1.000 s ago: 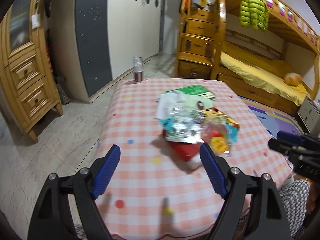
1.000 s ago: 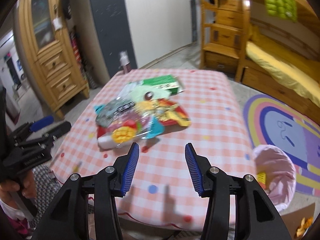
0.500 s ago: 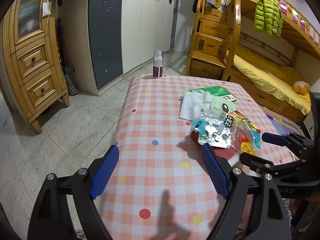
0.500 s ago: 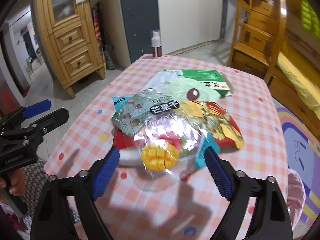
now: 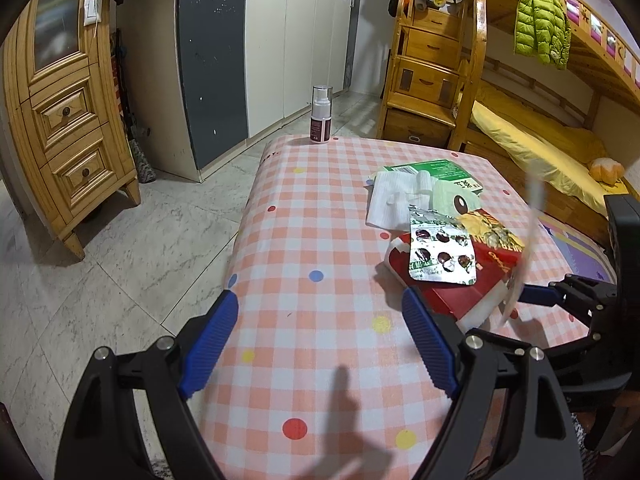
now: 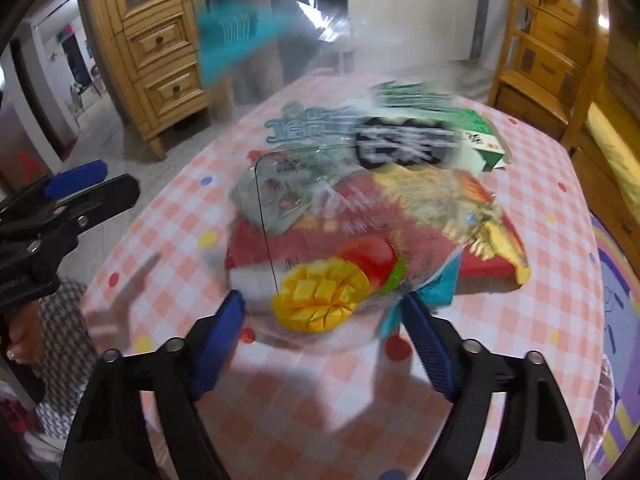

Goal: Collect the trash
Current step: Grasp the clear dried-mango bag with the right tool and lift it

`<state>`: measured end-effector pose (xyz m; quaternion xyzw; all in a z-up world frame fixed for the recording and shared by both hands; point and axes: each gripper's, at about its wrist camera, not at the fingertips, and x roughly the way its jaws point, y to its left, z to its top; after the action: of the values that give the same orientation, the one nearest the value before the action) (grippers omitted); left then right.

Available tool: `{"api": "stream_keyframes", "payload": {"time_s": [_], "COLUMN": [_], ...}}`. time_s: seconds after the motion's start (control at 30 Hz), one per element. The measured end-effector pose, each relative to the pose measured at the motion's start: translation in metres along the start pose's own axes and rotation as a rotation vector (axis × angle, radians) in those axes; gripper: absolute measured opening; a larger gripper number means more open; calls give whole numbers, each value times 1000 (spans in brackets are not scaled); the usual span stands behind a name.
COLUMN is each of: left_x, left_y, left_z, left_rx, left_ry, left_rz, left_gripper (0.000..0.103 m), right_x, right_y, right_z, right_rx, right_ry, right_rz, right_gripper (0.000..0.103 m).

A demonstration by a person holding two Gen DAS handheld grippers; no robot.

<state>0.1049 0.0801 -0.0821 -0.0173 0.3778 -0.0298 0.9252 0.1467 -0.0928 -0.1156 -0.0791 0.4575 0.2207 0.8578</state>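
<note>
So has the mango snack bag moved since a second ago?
Yes. The mango snack bag has lifted off the pile toward the right gripper; the red packet it covered stays flat on the table.

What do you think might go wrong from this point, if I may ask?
The mango bag stands blurred between the right tongs, which look wide apart; it may slip out. The blister pack lies loose on the red box beside it and might get dragged off.

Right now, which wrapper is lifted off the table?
The clear plastic mango-picture bag, raised between the right gripper's fingers; the silver chestnut packet lies flat.
</note>
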Motion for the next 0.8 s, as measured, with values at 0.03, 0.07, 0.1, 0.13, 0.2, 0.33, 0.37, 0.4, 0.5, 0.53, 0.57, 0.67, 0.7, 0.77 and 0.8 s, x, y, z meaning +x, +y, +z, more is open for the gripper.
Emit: {"api": "stream_keyframes", "payload": {"time_s": [0.03, 0.07, 0.1, 0.13, 0.2, 0.33, 0.37, 0.4, 0.5, 0.53, 0.57, 0.67, 0.7, 0.77, 0.8], "left_x": [-1, -1, -2, -2, -4, -8, -9, -9, -9, -10, -11, -13, -13, -14, -15], "left_y": [0, 0, 0, 0, -1, -7, -9, -12, -20, -22, -25, -32, -34, -36, -37], "left_z": [0, 0, 0, 0, -1, -3, -3, -4, -5, -6, -6, -7, -7, -7, -7], "left_rx": [0, 0, 1, 2, 6, 20, 23, 28, 42, 46, 51, 61, 63, 67, 70], "left_ry": [0, -1, -2, -3, -7, -11, -11, -10, -5, -4, -5, -7, -8, -9, -10], "left_rz": [0, 1, 0, 1, 1, -4, -6, -9, -22, -25, -31, -41, -44, -46, -46], "left_gripper": [82, 82, 82, 82, 82, 82, 82, 82, 82, 82, 82, 82, 82, 82, 82], "right_x": [-2, -3, -5, -7, -15, -39, -47, -53, -69, -75, -79, -92, -96, -101, -102], "right_y": [3, 5, 6, 6, 6, 8, 7, 5, 0, -3, -6, -23, -27, -31, -31], "right_z": [-1, -1, -3, -4, -6, -15, -20, -23, -35, -40, -42, -46, -49, -49, -50], "right_rx": [-12, -23, -30, -27, -15, -5, 3, 9, 34, 47, 55, 81, 96, 105, 99], "right_ry": [-2, 0, -2, -4, -19, -56, -65, -71, -75, -80, -81, -93, -102, -116, -115], "right_rz": [-19, -36, -47, -46, -45, -82, -92, -99, -126, -137, -145, -169, -166, -165, -156], "right_gripper": [57, 54, 48, 45, 38, 31, 28, 26, 9, 7, 6, 3, 3, 2, 4]}}
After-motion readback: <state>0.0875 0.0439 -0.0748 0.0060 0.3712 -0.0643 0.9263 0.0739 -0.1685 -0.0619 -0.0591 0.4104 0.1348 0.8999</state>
